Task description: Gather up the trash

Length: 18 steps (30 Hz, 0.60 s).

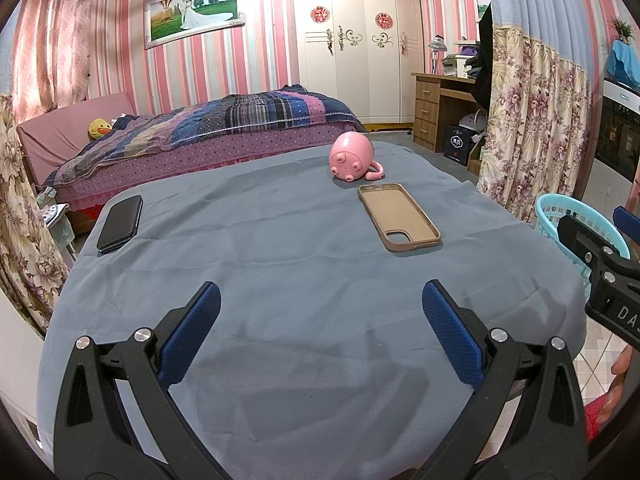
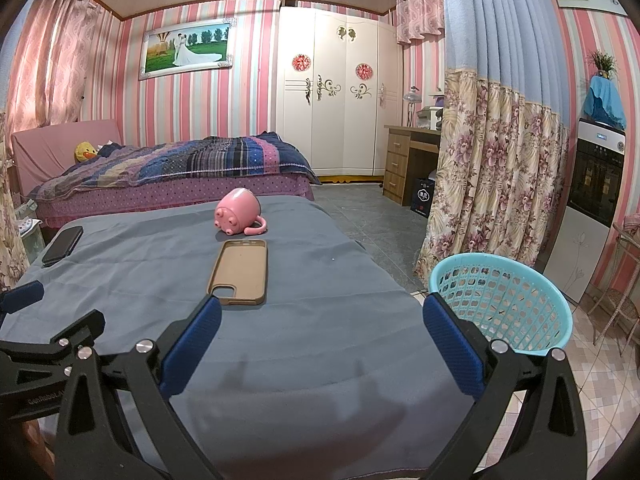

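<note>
1. The left gripper [image 1: 320, 308] hovers over the near part of the tabletop [image 1: 280, 280], which is covered with a grey-blue cloth. Its jaws stand wide apart and hold nothing.
2. The right gripper [image 2: 322, 316] hovers over the right near edge of the same tabletop, jaws also wide and empty. Its right finger [image 2: 452, 344] shows in front of the basket.
3. A tan phone case [image 1: 398, 217] lies flat, open side up, right of the middle of the tabletop. In the right wrist view it lies just beyond the right gripper's left finger [image 2: 192, 344].
4. A pink mug [image 1: 352, 156] shaped like a pig lies on its side near the far edge, just behind the case, apart from it.
5. A black phone [image 1: 120, 224] lies flat at the far left corner, well apart from the case and mug.
6. A turquoise basket [image 2: 500, 300] stands on the floor just beside the tabletop's right edge. What I can see of its inside looks empty; its bottom is hidden.
7. No crumpled paper or wrapper shows on the cloth; I cannot tell which item counts as trash.
8. A bed [image 2: 172, 172] with a striped quilt stands behind the tabletop, and a white wardrobe [image 2: 336, 96] beyond it.
</note>
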Motion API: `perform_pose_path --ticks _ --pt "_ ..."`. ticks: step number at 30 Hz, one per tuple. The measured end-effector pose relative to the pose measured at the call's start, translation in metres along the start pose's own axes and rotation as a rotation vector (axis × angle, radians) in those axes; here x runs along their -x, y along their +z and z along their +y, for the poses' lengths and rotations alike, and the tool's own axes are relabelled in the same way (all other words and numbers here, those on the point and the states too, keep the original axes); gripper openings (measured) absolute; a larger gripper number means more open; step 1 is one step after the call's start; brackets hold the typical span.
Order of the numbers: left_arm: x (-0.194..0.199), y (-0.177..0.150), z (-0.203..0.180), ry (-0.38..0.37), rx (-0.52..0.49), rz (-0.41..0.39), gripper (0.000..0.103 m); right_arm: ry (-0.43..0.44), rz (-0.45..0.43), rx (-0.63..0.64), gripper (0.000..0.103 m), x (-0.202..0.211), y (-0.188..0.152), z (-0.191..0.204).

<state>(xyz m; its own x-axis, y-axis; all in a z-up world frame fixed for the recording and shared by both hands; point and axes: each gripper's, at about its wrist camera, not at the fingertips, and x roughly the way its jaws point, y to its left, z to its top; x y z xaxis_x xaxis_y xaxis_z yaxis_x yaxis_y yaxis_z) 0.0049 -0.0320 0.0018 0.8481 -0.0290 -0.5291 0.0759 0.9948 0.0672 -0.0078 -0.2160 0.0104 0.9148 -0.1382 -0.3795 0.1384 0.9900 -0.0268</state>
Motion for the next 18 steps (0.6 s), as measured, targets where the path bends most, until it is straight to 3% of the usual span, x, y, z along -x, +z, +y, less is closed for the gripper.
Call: perform_pose_path --ticks 18 --pt "0.0032 0.0003 -0.0009 -0.005 0.003 -0.006 0.097 -0.006 -0.001 0.003 0.098 0.0007 -0.0015 0.0000"
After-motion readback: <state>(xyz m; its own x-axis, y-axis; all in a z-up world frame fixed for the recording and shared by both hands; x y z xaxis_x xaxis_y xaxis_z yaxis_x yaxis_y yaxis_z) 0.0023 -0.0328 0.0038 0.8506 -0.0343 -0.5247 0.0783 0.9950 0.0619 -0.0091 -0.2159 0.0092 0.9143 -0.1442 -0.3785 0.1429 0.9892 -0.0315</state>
